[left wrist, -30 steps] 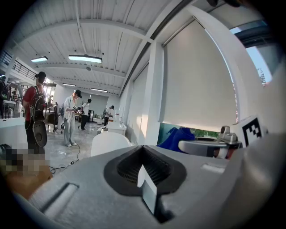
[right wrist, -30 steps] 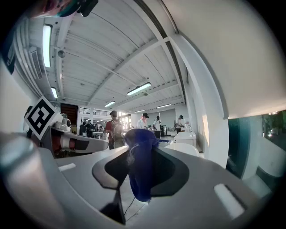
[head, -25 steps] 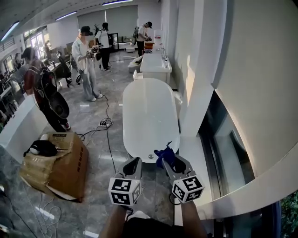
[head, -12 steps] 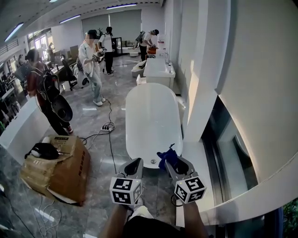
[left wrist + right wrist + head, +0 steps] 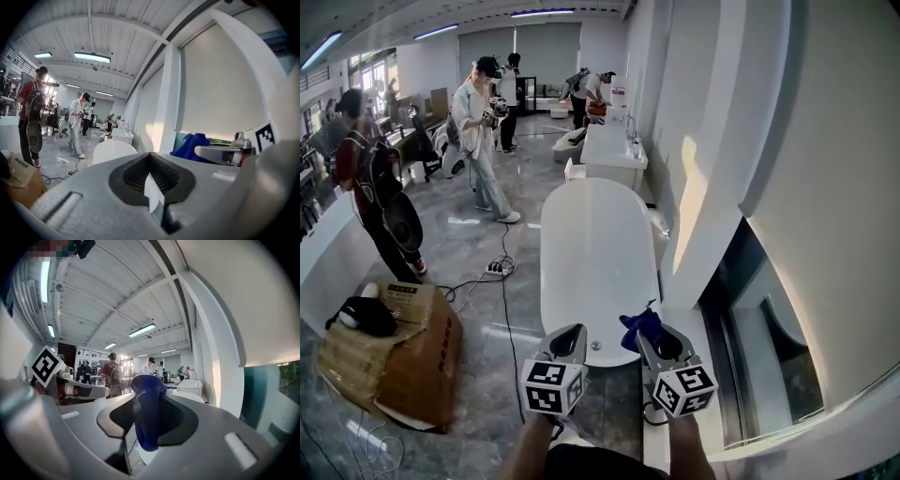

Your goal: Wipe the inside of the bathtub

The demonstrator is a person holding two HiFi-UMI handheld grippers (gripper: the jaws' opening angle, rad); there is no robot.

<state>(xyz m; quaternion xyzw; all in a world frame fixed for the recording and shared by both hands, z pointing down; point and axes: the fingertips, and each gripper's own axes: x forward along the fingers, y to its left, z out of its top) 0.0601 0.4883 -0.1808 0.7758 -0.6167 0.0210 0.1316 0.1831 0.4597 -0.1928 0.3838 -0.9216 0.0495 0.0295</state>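
Note:
A long white oval bathtub [image 5: 598, 253] stands on the grey floor ahead of me, its near end just beyond both grippers. My right gripper [image 5: 654, 339] is shut on a blue cloth [image 5: 639, 324], which bunches up over the tub's near right rim. In the right gripper view the blue cloth [image 5: 146, 416] fills the gap between the jaws. My left gripper [image 5: 566, 341] hovers beside it at the tub's near end, shut, with nothing in it. In the left gripper view the bathtub [image 5: 110, 151] is ahead and the blue cloth [image 5: 192, 143] to the right.
A white wall and column [image 5: 712, 187] run along the tub's right side. A cardboard box [image 5: 394, 347] sits on the floor to the left, with a power strip and cables [image 5: 495, 268] nearby. Several people [image 5: 483, 131] stand further back. More white tubs [image 5: 609, 141] lie beyond.
The view has moved forward and tilted; the tub's near end now lies closer to both grippers. The right gripper still holds the blue cloth. The people at the back have walked a little.

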